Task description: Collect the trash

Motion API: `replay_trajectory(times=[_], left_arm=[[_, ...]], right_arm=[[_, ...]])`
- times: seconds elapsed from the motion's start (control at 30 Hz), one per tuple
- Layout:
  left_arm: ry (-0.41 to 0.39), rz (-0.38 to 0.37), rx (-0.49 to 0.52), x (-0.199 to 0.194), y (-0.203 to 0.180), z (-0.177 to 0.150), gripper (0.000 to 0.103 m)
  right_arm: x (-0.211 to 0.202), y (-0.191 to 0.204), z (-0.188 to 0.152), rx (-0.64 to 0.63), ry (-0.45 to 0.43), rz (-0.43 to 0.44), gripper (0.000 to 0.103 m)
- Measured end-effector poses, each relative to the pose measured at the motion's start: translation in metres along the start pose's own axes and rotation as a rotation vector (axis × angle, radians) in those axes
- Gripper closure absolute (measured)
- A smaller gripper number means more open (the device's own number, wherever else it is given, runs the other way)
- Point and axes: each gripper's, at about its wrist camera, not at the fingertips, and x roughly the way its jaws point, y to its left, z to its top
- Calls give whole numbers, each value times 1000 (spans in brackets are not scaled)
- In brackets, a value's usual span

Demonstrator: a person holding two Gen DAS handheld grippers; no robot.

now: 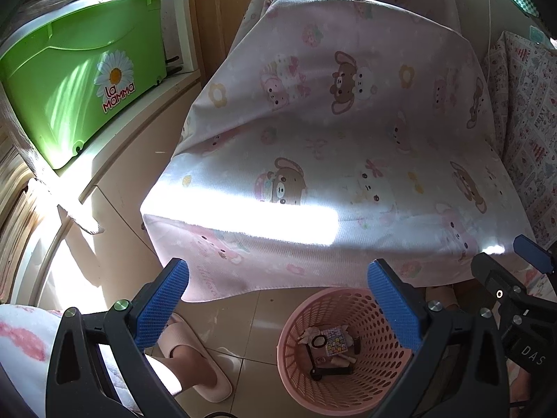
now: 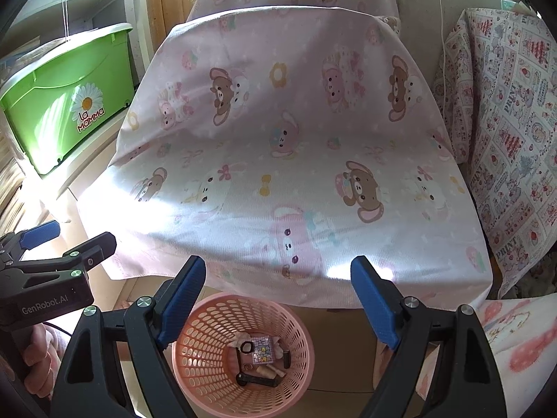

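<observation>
A pink perforated waste basket (image 1: pixel 296 324) (image 2: pixel 209 317) stands on the tiled floor below the edge of a pink bear-print cloth (image 1: pixel 330 139) (image 2: pixel 278 132). Trash lies in its bottom: a small patterned packet (image 1: pixel 336 339) (image 2: pixel 263 348), crumpled paper and dark pieces. My left gripper (image 1: pixel 278 275) (image 2: pixel 69 240) hangs above the basket, jaws wide apart and empty. Beside it, my right gripper (image 2: pixel 278 268) (image 1: pixel 508 261) is also open over the basket with nothing between its blue pads. The cloth's top shows no loose items.
A green tub (image 1: pixel 76 80) (image 2: pixel 66 104) with a daisy label sits on a ledge at the left. A person's foot in a pale slipper (image 1: pixel 198 365) rests left of the basket. A patterned quilt (image 2: pixel 504 122) lies at the right.
</observation>
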Motion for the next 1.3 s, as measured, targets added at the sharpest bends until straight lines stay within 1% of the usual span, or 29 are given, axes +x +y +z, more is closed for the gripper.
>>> replay_trajectory(times=[0.13,0.53,0.77,1.1,1.3], left_arm=[[-3,-3,-2,-1,0,0,1],[-22,7,15,-6,-3,0,1],[-19,0,17,-5,-3,0,1],[-7,-2,10,-3,-3,0,1],[-9,20,25,-2,-5,-1,1]], right_arm=[[-1,-2,1,7,-2,-13,16],[-2,-8,2,30,-2,-13,16],[0,-8,1,40,14,-5,16],[0,-6,1,28,10,-13,16],[1,-7,1,36,18,-9,16]])
